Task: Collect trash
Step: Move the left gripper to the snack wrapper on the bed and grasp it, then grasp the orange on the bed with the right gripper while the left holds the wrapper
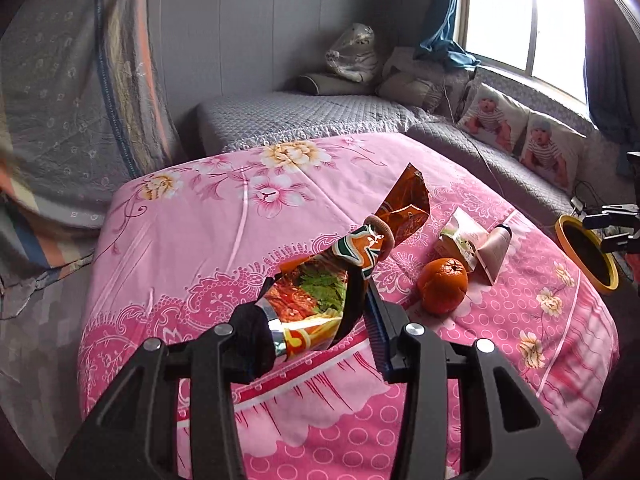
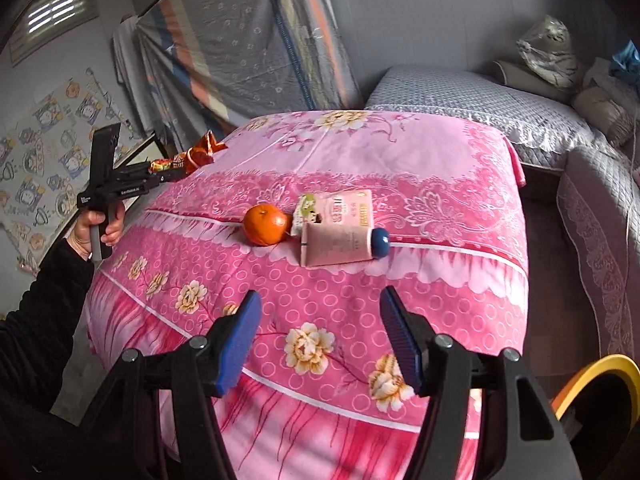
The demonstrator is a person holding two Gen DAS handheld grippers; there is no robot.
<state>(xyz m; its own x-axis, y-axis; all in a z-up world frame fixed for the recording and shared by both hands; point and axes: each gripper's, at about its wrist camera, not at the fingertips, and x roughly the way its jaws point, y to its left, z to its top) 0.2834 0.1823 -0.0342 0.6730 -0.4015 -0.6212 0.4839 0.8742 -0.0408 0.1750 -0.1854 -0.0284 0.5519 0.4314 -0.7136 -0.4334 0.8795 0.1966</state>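
The left gripper (image 1: 320, 320) pinches a crumpled orange snack wrapper (image 1: 316, 280), lifted clear above the pink floral bedspread (image 1: 192, 248). The right gripper (image 2: 320, 340) hangs over the near edge of the bedspread with its jaws spread and nothing between them. An orange (image 2: 267, 225), a small pink carton (image 2: 340, 210) and a pink tube (image 2: 340, 246) lie together on the cover, and a yellow-rimmed bin (image 2: 600, 376) stands at the bedside.

An orange snack wrapper (image 1: 320, 280), crumpled and printed with food pictures, hangs off the bed (image 1: 200, 240), pinched at its lower end and tied near the middle by a pink band. On the bed lie a small pink carton (image 2: 340, 210) lying flat and a pink tube (image 2: 340, 246) with a dark blue cap, touching it in front. A yellow-rimmed bin (image 1: 588, 256) stands beside the bed.
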